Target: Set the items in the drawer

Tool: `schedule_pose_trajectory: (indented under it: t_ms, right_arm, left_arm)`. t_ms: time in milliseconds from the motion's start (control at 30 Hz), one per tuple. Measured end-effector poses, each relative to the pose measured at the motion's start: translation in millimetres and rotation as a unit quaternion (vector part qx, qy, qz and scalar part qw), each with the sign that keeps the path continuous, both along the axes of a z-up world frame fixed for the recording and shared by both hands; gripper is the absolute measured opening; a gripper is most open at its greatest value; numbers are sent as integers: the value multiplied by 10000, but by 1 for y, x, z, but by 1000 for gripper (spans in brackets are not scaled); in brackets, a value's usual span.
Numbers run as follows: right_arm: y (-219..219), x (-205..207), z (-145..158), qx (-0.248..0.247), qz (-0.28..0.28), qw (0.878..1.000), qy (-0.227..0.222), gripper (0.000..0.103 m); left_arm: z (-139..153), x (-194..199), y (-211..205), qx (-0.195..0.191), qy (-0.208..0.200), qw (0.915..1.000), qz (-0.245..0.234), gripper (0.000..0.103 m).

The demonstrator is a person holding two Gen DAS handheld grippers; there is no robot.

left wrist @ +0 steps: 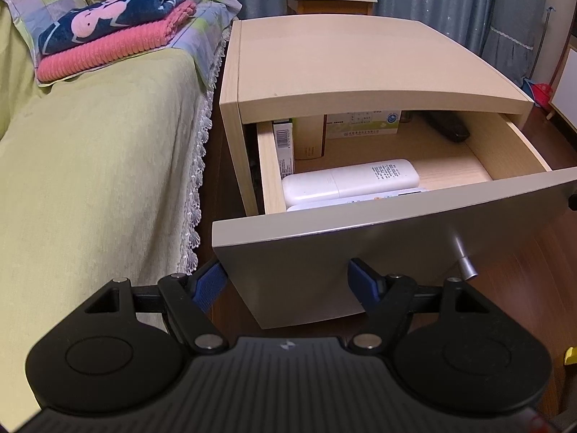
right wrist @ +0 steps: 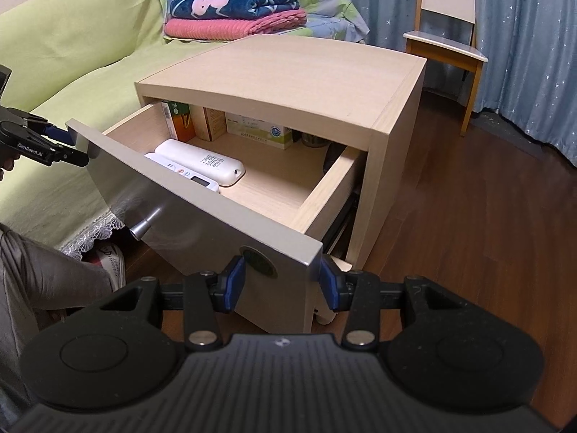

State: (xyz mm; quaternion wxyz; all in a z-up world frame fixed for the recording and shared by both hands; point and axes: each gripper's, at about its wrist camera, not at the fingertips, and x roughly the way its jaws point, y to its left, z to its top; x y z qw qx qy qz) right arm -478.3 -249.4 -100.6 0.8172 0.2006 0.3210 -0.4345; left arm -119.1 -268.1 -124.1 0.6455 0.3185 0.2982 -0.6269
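The drawer (left wrist: 389, 166) of a pale wood bedside cabinet (left wrist: 346, 61) stands pulled well out, its grey front panel (left wrist: 360, 249) tilted toward the cameras. Inside, two white remote controls (left wrist: 349, 180) lie side by side against the front left corner, one partly hidden behind the panel's top edge. Upright cartons (left wrist: 285, 144) and a white and green medicine box (left wrist: 364, 122) stand at the back, half under the cabinet top; a dark object (left wrist: 447, 126) in the back right corner is too shadowed to identify.

The left gripper (left wrist: 288, 281) has its blue-padded fingers spread wide and holds nothing; the panel's lower left part sits between them, though whether either pad touches it cannot be told. The right gripper (right wrist: 283, 283) is likewise parted and empty, its two pads straddling the panel's right corner, close on either side, contact unclear. A short metal knob (right wrist: 140, 229) juts from the panel face, well apart from both tools.

Left of the cabinet runs a bed with a green cover (left wrist: 90, 166) and lace fringe, bearing a folded pink blanket (left wrist: 108, 50) with a navy patterned one on top. A wooden chair (right wrist: 447, 32), its top cut off by the frame, stands before blue star-print curtains (right wrist: 526, 36). A person's grey sleeve (right wrist: 39, 274) shows at the right-wrist view's left edge.
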Motion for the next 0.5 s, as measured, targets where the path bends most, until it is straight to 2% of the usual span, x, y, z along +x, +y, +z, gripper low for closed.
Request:
schedule_pose_trajectory:
  t_ms: [500]
  right_arm:
    - [0,-3,4,-26,-12,10000,5,39]
  left_arm:
    - [1,-7,2,-29,-4,10000,4,74]
